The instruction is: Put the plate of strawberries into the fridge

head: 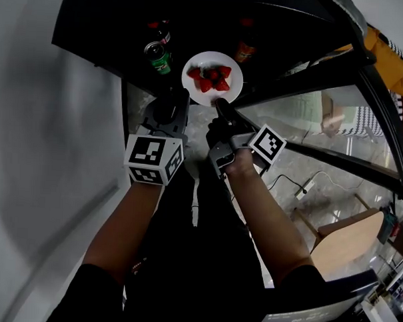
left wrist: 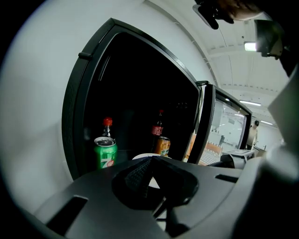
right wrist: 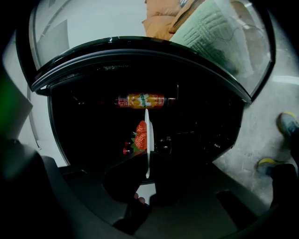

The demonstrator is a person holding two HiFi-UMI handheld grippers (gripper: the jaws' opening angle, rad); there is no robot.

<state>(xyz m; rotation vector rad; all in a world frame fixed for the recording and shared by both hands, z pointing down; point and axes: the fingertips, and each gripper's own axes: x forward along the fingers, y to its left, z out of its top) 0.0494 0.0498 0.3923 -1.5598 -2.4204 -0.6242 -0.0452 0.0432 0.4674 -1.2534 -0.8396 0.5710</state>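
Observation:
A white plate (head: 228, 85) of red strawberries (head: 210, 77) hangs level at the mouth of the open black fridge (head: 101, 26). My right gripper (head: 222, 109) is shut on the plate's near rim. In the right gripper view the plate (right wrist: 147, 140) shows edge-on between the jaws, with the strawberries (right wrist: 141, 134) on its left side. My left gripper (head: 178, 99) hovers just left of the plate, shut, with nothing seen in it. In the left gripper view a sliver of the plate (left wrist: 142, 157) shows behind the shut jaws.
Inside the fridge stand a green can (head: 161, 57), a red-capped cola bottle (left wrist: 107, 129), an orange can (left wrist: 162, 145) and another dark bottle (left wrist: 159, 127). The glass door (head: 336, 123) swings open at right. A wooden stool (head: 348, 240) and a power strip (head: 304, 187) are on the floor.

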